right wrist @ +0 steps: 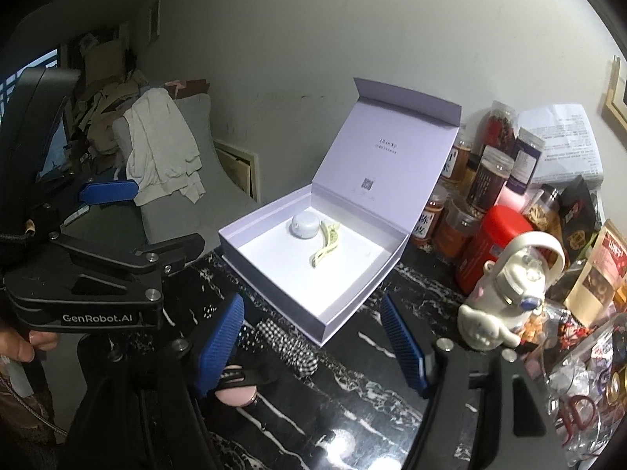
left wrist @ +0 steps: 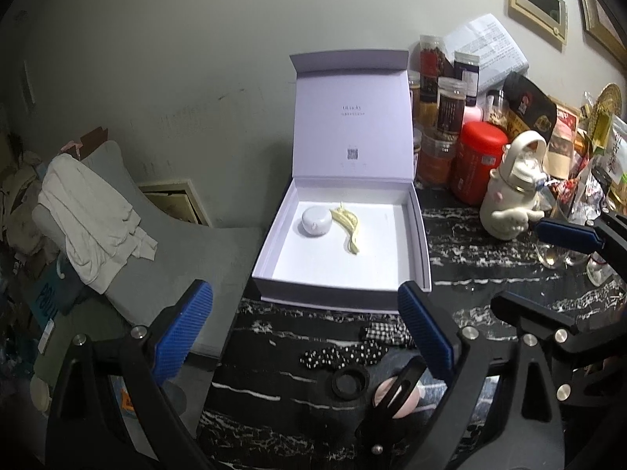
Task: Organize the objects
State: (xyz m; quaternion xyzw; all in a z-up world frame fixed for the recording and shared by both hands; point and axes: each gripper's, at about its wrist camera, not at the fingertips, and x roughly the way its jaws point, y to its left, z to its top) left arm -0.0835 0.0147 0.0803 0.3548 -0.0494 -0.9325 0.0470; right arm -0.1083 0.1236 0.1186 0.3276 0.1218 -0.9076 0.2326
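An open white gift box [left wrist: 333, 299] [right wrist: 270, 293] stands on the black marble table with its lid up. Inside lie a round white case [left wrist: 316, 221] [right wrist: 305, 226] and a yellow hair clip [left wrist: 347, 229] [right wrist: 327, 244]. In front of the box lie patterned fabric hair bows [left wrist: 352, 348] [right wrist: 290, 346], a black ring [left wrist: 348, 382] and a pink round thing [left wrist: 395, 391] [right wrist: 235, 391] with a black clip over it. My left gripper [left wrist: 305, 333] hovers open above these, holding nothing. My right gripper [right wrist: 313, 342] is open too, just short of the box's near corner, with nothing between its fingers.
Right of the box stand a red canister [left wrist: 480, 164] [right wrist: 493, 246], a white character-shaped bottle [left wrist: 513, 192] [right wrist: 505, 297], several spice jars [right wrist: 490, 180] and snack bags. A grey chair with a white cloth [left wrist: 90, 219] sits left of the table. A hand [right wrist: 23, 344] holds the left gripper.
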